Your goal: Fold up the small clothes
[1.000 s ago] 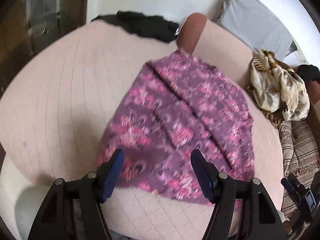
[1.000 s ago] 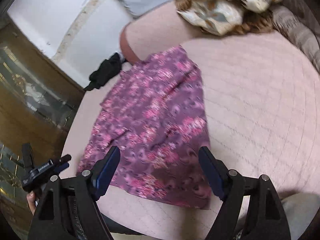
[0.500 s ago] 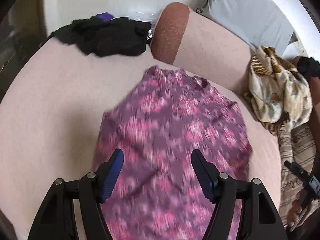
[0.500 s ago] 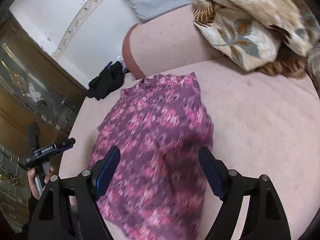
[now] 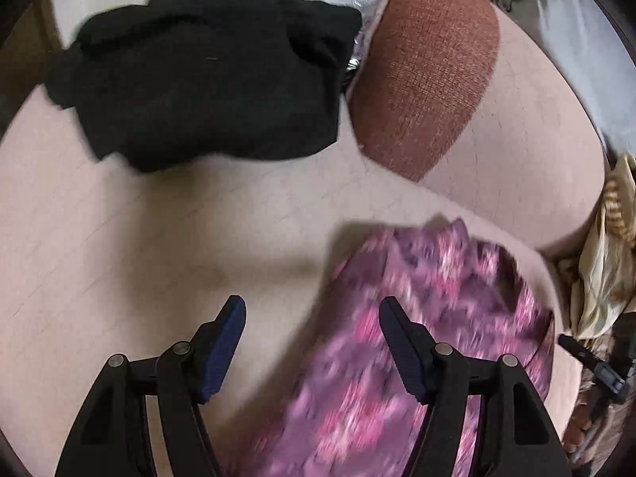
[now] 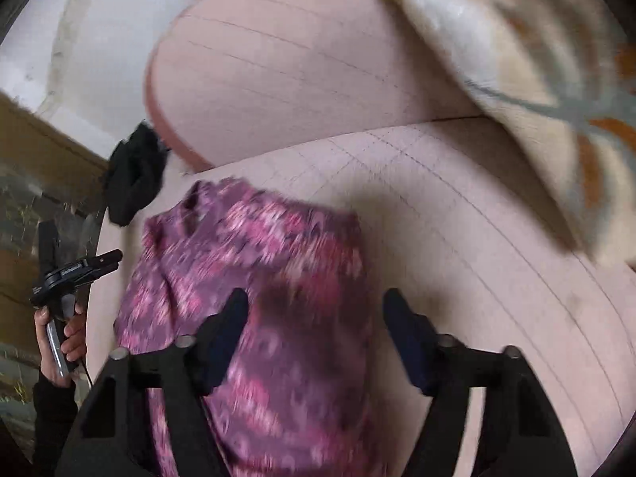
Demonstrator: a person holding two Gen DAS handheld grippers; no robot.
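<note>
A purple garment with a pink floral print lies flat on a pale pink quilted sofa seat. In the right wrist view the garment runs from the centre down under the fingers. My left gripper is open and empty, over the garment's left edge near its far end. My right gripper is open and empty, over the garment's right part. Both views are motion-blurred. The left gripper also shows at the left edge of the right wrist view, held in a hand.
A black garment lies at the far end of the seat, also in the right wrist view. A brown-ended armrest rises beside it. A cream leaf-print cloth is piled on the backrest side.
Both grippers have moved forward along the garment toward its far end and come lower. The black garment and armrest now loom larger. Both stay open.
</note>
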